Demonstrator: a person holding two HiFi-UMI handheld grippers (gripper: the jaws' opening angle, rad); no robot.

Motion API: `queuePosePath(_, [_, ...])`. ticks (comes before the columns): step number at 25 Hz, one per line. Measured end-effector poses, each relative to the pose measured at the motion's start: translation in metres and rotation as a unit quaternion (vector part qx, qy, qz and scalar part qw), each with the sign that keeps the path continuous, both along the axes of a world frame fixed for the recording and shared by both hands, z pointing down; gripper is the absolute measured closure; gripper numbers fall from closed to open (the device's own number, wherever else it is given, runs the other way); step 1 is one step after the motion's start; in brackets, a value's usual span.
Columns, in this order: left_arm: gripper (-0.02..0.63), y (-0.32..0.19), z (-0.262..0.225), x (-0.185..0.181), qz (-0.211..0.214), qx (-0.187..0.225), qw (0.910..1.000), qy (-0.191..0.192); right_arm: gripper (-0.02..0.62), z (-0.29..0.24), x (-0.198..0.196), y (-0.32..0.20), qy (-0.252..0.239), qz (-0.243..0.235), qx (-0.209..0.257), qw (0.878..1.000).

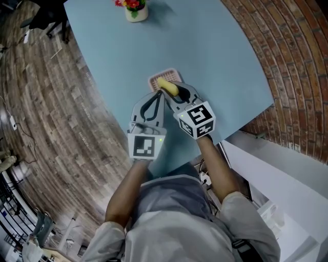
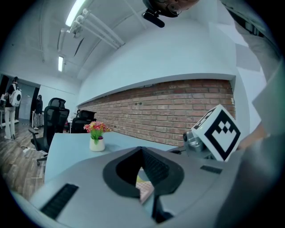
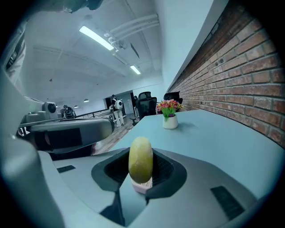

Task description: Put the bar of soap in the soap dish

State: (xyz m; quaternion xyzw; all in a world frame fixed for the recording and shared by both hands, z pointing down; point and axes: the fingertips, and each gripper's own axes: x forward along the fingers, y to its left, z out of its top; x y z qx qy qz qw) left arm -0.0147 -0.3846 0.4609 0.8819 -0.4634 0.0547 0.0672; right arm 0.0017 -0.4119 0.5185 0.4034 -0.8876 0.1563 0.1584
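A yellow bar of soap (image 1: 167,87) (image 3: 140,159) stands on edge between the jaws of my right gripper (image 1: 171,92) (image 3: 140,171), which is shut on it. The bar hangs just over a small pink slatted soap dish (image 1: 172,74) (image 3: 141,185) on the light blue table (image 1: 215,56). My left gripper (image 1: 160,96) (image 2: 147,180) lies right beside it on the left, with its tips together and nothing in them. Through its jaws the left gripper view shows a bit of the pink soap dish (image 2: 146,192) and the soap (image 2: 141,181).
A white pot of red and yellow flowers (image 1: 135,9) (image 2: 96,136) (image 3: 169,116) stands at the table's far end. A brick wall (image 1: 287,61) runs along the right and wooden floor (image 1: 46,112) lies to the left. Office chairs (image 2: 51,122) stand beyond the table.
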Motion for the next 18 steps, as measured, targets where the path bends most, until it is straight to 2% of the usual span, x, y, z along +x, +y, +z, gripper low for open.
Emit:
queuePosePath(12, [0.603,0.000,0.011,0.000,-0.001,0.000,1.0000,0.000,0.479,0.036,-0.008,-0.007,0.028,-0.015,-0.041,0.999])
queuePosePath(15, [0.603,0.002,0.013,0.000,0.009,0.009,0.9997,-0.018,0.479,0.044,-0.010,-0.009,0.037,-0.019,-0.053,0.998])
queuePosePath(18, [0.603,0.001,0.010,-0.002,-0.005,-0.005,1.0000,-0.001,0.479,0.052,-0.012,-0.009,0.042,-0.022,-0.065,0.997])
